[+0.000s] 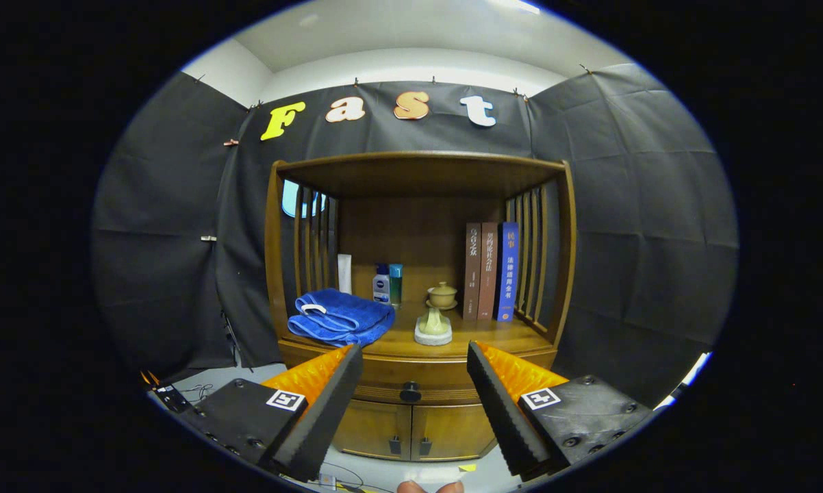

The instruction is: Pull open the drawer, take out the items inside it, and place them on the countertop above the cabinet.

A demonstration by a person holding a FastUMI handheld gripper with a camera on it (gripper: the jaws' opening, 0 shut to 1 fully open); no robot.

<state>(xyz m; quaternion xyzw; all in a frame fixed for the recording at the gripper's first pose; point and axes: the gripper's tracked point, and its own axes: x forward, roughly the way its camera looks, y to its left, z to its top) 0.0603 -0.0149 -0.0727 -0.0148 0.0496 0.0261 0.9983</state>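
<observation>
Tongs stand spread wide and empty, with the drawer knob framed between their tips, well beyond them. The drawer is shut, so its contents are hidden. A misaligned approach could slide a finger off the small round knob, and a skewed pull might jam the drawer. Beyond, on the desk, a blue towel, a ceramic piece and books crowd the placing space.

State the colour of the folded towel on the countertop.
Blue: the towel shows best in the gripper view.
</observation>
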